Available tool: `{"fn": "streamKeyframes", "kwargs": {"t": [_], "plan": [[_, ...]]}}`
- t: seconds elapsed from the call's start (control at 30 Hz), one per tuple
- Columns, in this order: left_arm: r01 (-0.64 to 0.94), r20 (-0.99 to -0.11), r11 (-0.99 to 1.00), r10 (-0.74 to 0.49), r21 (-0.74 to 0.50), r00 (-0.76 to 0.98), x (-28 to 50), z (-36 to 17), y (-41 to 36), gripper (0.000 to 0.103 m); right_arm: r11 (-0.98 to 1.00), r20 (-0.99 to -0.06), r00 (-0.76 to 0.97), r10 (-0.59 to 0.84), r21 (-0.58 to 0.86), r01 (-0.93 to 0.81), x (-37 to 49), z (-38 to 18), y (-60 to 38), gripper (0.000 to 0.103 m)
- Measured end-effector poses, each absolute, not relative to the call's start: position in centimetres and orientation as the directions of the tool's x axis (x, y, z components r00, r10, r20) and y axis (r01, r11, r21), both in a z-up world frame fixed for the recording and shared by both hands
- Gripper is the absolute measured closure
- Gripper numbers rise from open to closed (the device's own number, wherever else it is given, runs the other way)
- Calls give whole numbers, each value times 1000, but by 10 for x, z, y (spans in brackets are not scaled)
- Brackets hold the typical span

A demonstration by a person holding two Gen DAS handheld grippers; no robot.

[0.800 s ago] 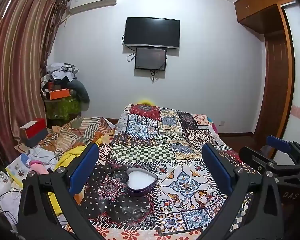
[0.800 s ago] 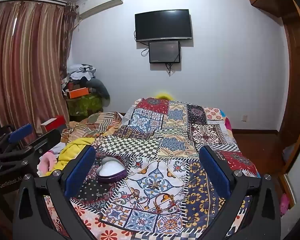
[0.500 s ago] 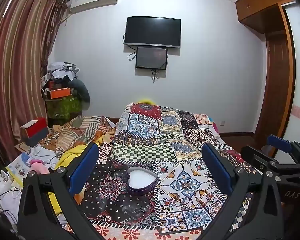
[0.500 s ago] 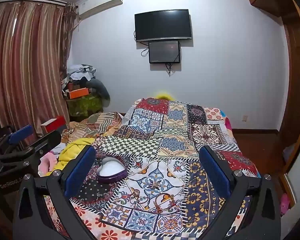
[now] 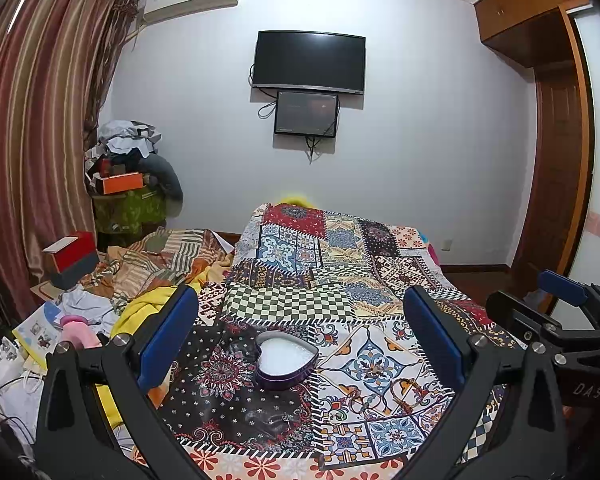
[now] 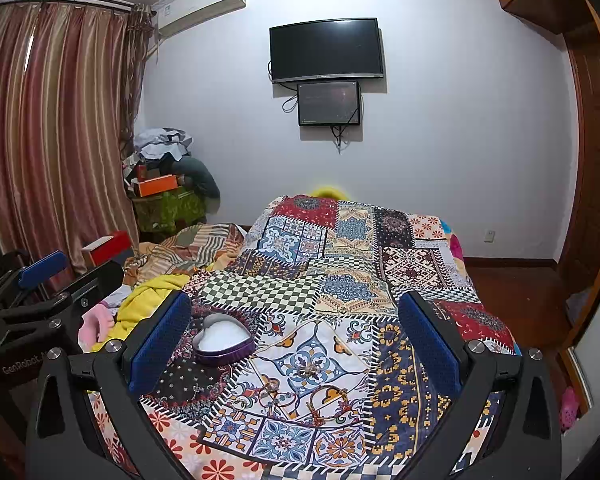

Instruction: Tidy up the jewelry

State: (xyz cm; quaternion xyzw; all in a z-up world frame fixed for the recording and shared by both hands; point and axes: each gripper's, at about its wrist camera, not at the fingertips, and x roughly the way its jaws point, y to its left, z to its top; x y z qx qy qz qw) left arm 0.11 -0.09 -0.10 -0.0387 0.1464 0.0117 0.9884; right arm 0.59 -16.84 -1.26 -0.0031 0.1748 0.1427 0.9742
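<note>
A purple heart-shaped tin [image 5: 286, 362] [image 6: 224, 340] with a white lining sits open on the patchwork quilt [image 5: 300, 248], lidless. Several thin bracelets and small jewelry pieces [image 6: 300, 396] [image 5: 396, 392] lie loose on the quilt to the right of the tin. My left gripper [image 5: 300, 298] hovers open above the near end of the bed, with the tin between and beyond its blue pads [image 5: 164, 340]. My right gripper [image 6: 294, 300] is open too, over the loose jewelry. Neither holds anything. Each gripper shows at the edge of the other's view [image 5: 536, 296] [image 6: 68, 276].
Yellow cloth [image 6: 148, 300] and a striped blanket [image 5: 160, 256] are heaped to the left of the quilt. A red box [image 5: 72, 252], papers and clutter lie further left by the curtain [image 5: 28, 160]. A TV [image 5: 308, 60] hangs on the far wall; a wooden wardrobe [image 5: 556, 184] stands at the right.
</note>
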Motion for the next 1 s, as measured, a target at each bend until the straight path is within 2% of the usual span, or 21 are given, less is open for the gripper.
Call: {"fn": "streamKeyframes", "kwargs": {"t": [1.0], "plan": [[-34, -291, 997, 12, -72, 957, 1, -1, 1, 0, 959, -343, 897, 278, 46, -279, 5, -14, -168, 0]]}}
